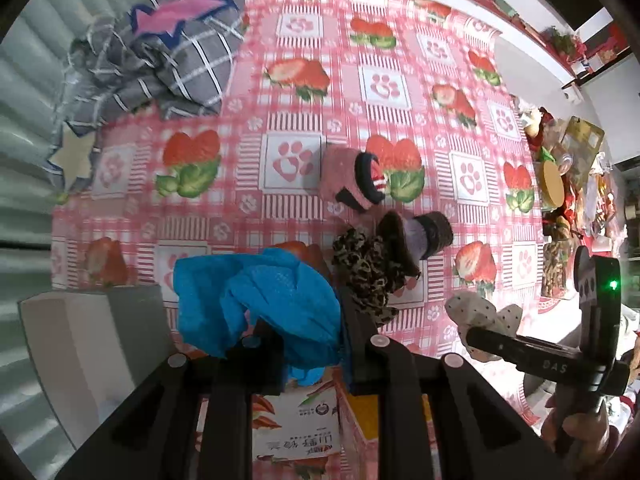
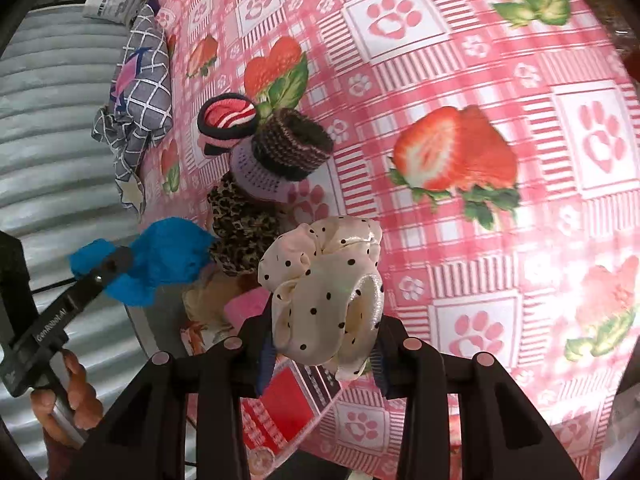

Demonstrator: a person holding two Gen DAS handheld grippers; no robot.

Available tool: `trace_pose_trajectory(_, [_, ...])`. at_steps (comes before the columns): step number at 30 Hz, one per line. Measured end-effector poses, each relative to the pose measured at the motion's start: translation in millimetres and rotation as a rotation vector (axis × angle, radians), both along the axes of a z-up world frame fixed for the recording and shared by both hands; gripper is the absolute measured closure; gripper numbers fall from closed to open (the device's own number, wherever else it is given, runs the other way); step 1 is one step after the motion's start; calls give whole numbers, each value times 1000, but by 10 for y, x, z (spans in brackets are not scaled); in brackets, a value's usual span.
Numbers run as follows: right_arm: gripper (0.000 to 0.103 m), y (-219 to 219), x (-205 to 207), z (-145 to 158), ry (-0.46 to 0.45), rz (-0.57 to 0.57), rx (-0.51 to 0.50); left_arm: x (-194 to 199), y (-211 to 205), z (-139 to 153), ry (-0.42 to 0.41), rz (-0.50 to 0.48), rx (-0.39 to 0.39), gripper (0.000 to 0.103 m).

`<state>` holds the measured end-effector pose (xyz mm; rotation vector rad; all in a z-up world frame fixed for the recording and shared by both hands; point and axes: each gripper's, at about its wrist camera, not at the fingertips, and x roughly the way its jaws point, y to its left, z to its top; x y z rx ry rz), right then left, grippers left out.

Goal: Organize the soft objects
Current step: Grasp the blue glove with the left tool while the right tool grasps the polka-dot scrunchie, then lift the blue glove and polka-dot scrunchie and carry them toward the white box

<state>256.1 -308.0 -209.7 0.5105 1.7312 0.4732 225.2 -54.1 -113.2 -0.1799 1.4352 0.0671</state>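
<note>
Left gripper (image 1: 308,344) clamps a blue mesh cloth (image 1: 260,300), lower centre of frame. Leopard-print scrunchie (image 1: 366,276) lies just right of it on the desk (image 1: 280,92), touching a brown-and-lilac knit roll (image 1: 420,236). Pink rolled sock (image 1: 354,178) at centre. Grey checked fabric (image 1: 160,60) upper left. Right gripper (image 1: 486,338) grips a cream dotted scrunchie (image 1: 476,312), lower right.

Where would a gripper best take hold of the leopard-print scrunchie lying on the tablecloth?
Pinch the leopard-print scrunchie across its bunched fabric ring, probably from above on the open tablecloth side: it lies flat and ruffled, with the knitted sock and blue cloth crowding its other edges.
</note>
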Motion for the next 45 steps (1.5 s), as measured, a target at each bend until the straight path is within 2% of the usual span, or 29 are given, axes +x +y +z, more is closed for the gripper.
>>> trace_pose_trajectory(10, [63, -146, -140, 256, -46, -1, 15, -171, -98, 382, -70, 12, 17, 82])
trace_pose_trajectory(20, [63, -79, -260, 635, -156, 98, -29, -596, -232, 619, -89, 8, 112, 81])
trace_pose_trajectory(35, [63, 96, -308, 956, -238, 194, -81, -1106, -118, 703, -90, 77, 74, 81])
trace_pose_trajectory(45, [63, 614, -302, 1248, -319, 305, -43, -1280, 31, 803, -117, 123, 69, 81])
